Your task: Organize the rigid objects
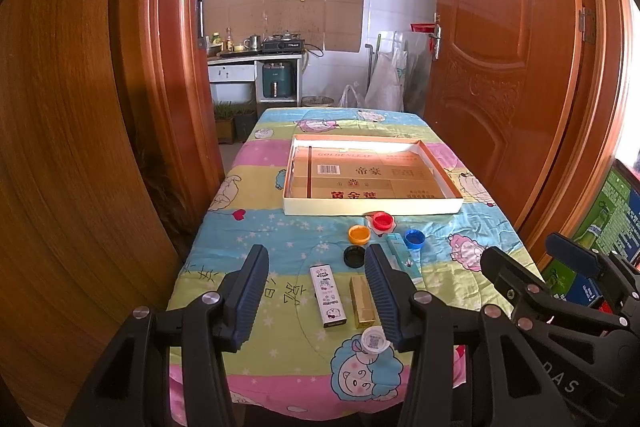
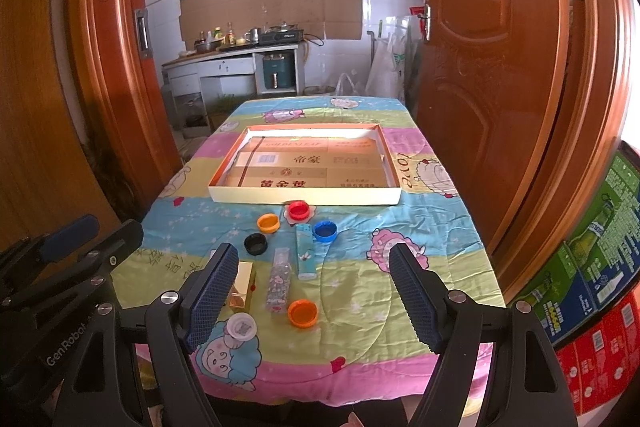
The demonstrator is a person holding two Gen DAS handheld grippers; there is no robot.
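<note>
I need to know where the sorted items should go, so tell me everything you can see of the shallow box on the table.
The shallow box is a wide, low rectangular tray that looks like cardboard, with cream outer walls and an orange rim and inner edge. Its floor is brown printed card bearing a barcode and Chinese characters. It lies flat and open on the patterned tablecloth, toward the far half of the table, with nothing loose inside. The red cap sits just in front of its near wall; whether they touch is unclear.

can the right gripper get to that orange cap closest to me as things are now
Probably yes. The right gripper is open and empty, and the near orange cap lies in the open between its fingers, with nothing on it.
</note>
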